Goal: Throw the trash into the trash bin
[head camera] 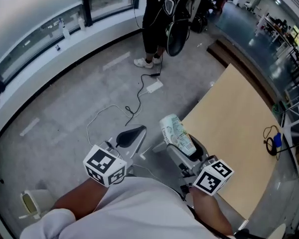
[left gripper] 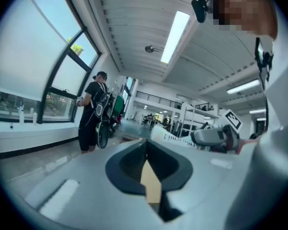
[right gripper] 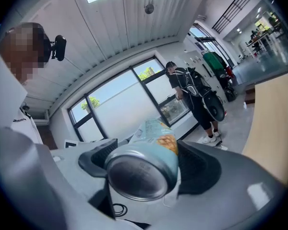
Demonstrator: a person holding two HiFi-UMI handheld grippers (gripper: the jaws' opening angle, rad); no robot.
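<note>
My right gripper (head camera: 188,149) is shut on a pale blue-green can (head camera: 176,131) with printed sides, held over the floor beside the table edge. In the right gripper view the can (right gripper: 143,172) fills the jaws, its metal end facing the camera. My left gripper (head camera: 131,135) hangs to the left of the can with its dark jaws together and nothing held. The left gripper view shows those jaws (left gripper: 149,163) closed, and the can (left gripper: 169,136) lies beyond them at the right. A small white container (head camera: 32,202) stands on the floor at the lower left.
A light wooden table (head camera: 239,128) runs along the right, with a blue item and cable (head camera: 274,142) near its far edge. A person in black (head camera: 156,19) stands ahead by the window ledge (head camera: 65,44). A cable and a white adapter (head camera: 153,86) lie on the grey floor.
</note>
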